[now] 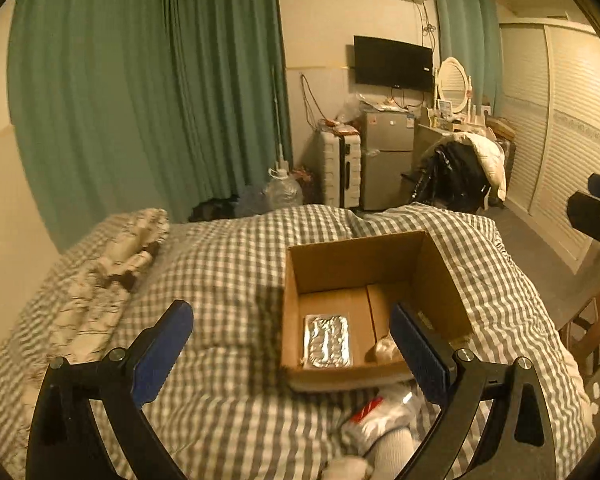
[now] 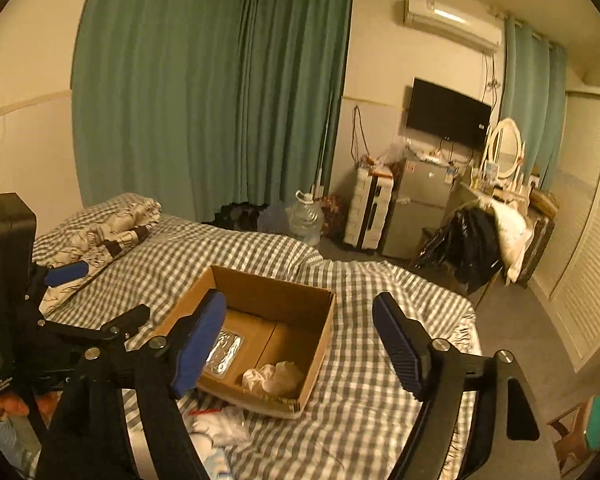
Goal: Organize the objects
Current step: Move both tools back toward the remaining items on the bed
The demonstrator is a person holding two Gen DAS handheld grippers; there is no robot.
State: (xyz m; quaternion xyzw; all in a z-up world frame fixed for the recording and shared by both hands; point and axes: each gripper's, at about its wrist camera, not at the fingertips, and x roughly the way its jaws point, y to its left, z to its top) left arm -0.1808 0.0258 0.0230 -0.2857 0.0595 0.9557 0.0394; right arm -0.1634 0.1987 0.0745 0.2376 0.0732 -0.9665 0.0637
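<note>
While both claws gape empty, the cardboard box (image 2: 260, 292) sits just ahead.

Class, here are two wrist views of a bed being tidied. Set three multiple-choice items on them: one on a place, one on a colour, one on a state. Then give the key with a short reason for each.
1. Where does the silver foil packet lie?
A. inside the cardboard box
B. on the pillow
C. on the floor

2. What colour are the curtains?
A. red
B. green
C. white

3. How do the fingers of the right gripper stand?
A. shut on the foil packet
B. shut on a sock
C. apart, with nothing held

Key:
1 A, the packet lies flat on the box floor, beside a crumpled white cloth.
2 B, green folds hang behind the checked bedspread.
3 C, both blue pads stand wide apart over the box and grip nothing; the left gripper is open too.
</note>
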